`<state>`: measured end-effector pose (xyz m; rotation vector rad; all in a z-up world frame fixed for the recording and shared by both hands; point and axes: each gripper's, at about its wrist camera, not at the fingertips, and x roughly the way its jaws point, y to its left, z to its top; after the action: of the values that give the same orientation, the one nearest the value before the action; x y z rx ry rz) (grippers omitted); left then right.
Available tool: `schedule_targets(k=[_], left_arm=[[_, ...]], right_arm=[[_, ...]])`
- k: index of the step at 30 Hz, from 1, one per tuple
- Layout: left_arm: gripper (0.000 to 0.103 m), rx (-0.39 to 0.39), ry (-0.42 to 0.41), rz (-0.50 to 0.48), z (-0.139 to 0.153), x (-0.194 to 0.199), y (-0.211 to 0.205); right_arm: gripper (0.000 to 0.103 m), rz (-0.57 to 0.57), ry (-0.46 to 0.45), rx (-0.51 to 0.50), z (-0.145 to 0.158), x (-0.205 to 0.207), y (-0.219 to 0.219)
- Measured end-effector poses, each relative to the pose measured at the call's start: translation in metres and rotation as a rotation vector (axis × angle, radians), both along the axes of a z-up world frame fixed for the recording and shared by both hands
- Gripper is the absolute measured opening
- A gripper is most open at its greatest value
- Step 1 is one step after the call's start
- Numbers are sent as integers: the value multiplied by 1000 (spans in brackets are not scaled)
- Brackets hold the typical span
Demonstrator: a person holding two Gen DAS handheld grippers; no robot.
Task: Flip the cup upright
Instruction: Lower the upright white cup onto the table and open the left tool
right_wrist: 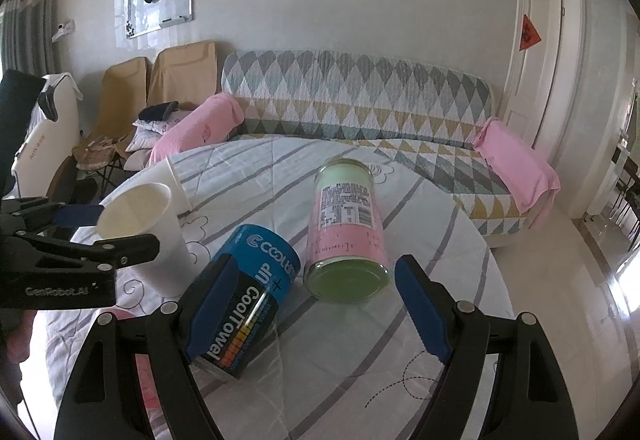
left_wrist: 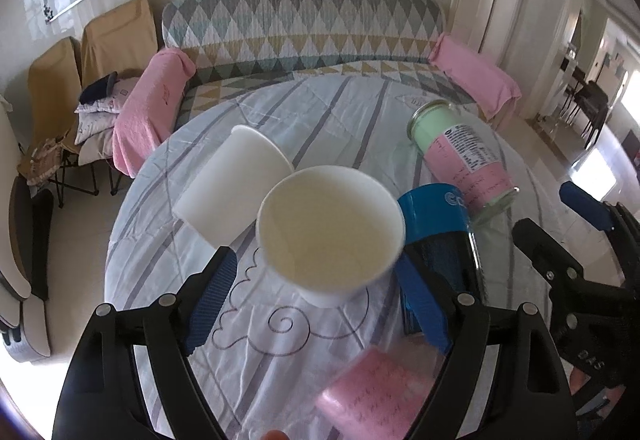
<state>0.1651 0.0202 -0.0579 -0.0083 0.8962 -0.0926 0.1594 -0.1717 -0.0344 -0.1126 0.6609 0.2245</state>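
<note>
A white paper cup [left_wrist: 330,228] stands upright on the striped cloth, mouth up, between the blue pads of my open left gripper [left_wrist: 320,304], not touched by them. It also shows in the right wrist view [right_wrist: 148,228]. A second white cup [left_wrist: 230,180] lies on its side behind it, seen too in the right wrist view [right_wrist: 176,180]. My right gripper [right_wrist: 316,314] is open and empty, with a blue can [right_wrist: 248,292] lying by its left pad.
A pink and green glass jar [right_wrist: 346,228] lies on its side right of the can. A pink object [left_wrist: 372,396] lies near the table's front edge. The round table's cloth [right_wrist: 420,224] ends near a patterned sofa [right_wrist: 360,100] behind.
</note>
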Motion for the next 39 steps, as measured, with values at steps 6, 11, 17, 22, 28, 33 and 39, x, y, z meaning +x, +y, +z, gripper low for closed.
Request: schedule_targets(k=[6,11,17,22,28,33,39], left_arm=[[84,-30,-33,3,10,-22,13],[84,-50,-55,18,16,-44,27],[97,-82,-97,58,20,-73,43],[97,-67,-122,30,29,-82,37],[98,-39,-144,10,34,-87,26],[99,-12,-160,4,38,-84,19],[99,4,-165,-8,46,-60,11]], right_arm=[[82,-1,-18,-18,10,-9,6],[82,-3,-22,-33,14,-17,11],[82,-5,-9,-47,20,-29,14],[82,-9,-15,-57,26,-37,17],[82,1,6,-54,30,-39,18],[82,18,46,-35,33,-31,15],[82,14,128,0,41,4,2]])
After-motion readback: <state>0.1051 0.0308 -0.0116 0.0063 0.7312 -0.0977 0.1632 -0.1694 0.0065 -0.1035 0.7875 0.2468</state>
